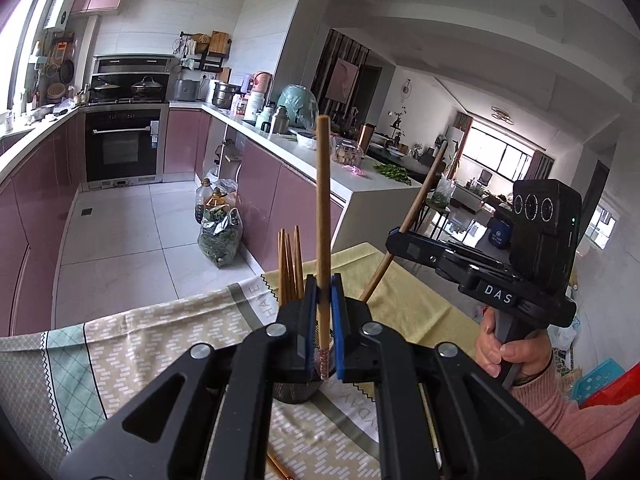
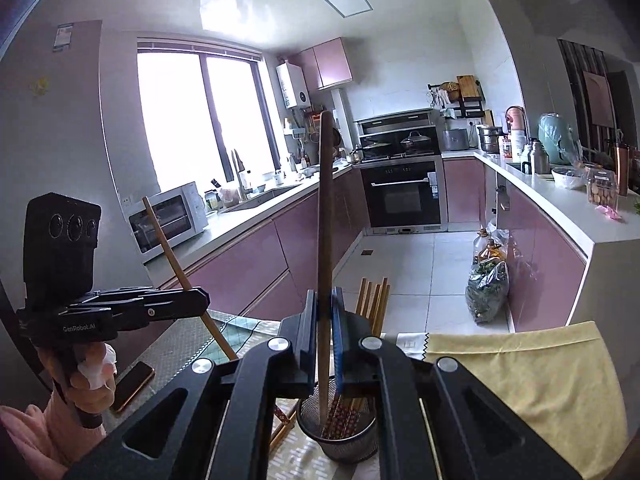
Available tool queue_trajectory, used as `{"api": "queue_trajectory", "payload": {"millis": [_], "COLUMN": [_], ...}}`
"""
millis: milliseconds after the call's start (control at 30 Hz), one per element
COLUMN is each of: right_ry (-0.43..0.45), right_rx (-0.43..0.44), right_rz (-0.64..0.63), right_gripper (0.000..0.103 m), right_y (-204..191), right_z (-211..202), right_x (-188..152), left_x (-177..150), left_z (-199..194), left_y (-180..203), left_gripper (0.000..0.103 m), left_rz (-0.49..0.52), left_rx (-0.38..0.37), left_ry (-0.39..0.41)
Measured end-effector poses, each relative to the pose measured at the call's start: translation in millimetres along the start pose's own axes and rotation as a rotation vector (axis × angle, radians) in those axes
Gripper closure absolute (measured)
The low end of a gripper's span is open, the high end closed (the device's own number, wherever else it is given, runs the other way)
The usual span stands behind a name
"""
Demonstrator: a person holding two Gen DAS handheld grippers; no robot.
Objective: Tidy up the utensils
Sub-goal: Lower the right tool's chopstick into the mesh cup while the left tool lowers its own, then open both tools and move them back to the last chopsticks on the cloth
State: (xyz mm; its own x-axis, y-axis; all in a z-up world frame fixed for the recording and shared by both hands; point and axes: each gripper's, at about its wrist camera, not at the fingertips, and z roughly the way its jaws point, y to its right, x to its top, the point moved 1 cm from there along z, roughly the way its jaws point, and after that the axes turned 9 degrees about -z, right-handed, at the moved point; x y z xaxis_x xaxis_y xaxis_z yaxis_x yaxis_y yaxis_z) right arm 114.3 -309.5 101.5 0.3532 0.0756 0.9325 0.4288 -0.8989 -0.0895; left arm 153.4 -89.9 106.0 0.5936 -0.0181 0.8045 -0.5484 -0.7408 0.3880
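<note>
My left gripper (image 1: 324,300) is shut on a wooden chopstick (image 1: 322,200), held upright with its patterned tip above a dark mesh holder (image 1: 296,394). My right gripper (image 2: 323,312) is shut on another wooden chopstick (image 2: 325,216), whose lower end reaches into the mesh holder (image 2: 340,440). Several chopsticks (image 2: 374,300) stand in the holder; they also show in the left wrist view (image 1: 290,264). Each gripper shows in the other's view, the right gripper (image 1: 404,240) and the left gripper (image 2: 196,298), each shut on a slanted chopstick.
The holder stands on a patterned cloth (image 1: 160,340) beside a yellow cloth (image 2: 540,380). A loose chopstick (image 1: 280,468) lies on the cloth. A phone (image 2: 132,386) lies at the left. Pink kitchen cabinets (image 2: 248,256) and a bag of greens (image 2: 486,292) stand beyond.
</note>
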Motion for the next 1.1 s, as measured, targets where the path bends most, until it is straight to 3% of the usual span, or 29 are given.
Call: {"api": "queue_trajectory", "payload": {"millis": [100,400,567,900,933,1000,1100], "right_ry": [-0.037,-0.209,-0.287,-0.312,-0.311,-0.304,-0.291], "right_rx": [0.010,0.051,0.052,0.035,0.031,0.031,0.038], "right_rz": [0.001,0.025,0.048,0.084,0.086,0.094,0.104], "right_gripper": [0.097,0.097,0.097,0.093,0.091,0.086,0.084], "right_y": [3,4,5,8,11,13,14], "right_z": [15,63,82,94,94,94,89], "right_x": [-3,-25,-39,-46,-46,-46,-48], "left_x": [3,-19,-26,-26,-25,-26,-29], "left_z": [13,71,97,134,135,135,126], "left_y": [3,-8,-15,-26,-27,-28,-27], "left_gripper": [0.096,0.096,0.096,0.095,0.093,0.075,0.072], "left_rz": [0.020,0.049,0.051,0.028,0.026,0.018,0.028], "left_rx": [0.037,0.111,0.148,0.170,0.174,0.171,0.176], "left_ry": [-0.015,-0.200,-0.261,-0.312,-0.308,-0.302,-0.267]}}
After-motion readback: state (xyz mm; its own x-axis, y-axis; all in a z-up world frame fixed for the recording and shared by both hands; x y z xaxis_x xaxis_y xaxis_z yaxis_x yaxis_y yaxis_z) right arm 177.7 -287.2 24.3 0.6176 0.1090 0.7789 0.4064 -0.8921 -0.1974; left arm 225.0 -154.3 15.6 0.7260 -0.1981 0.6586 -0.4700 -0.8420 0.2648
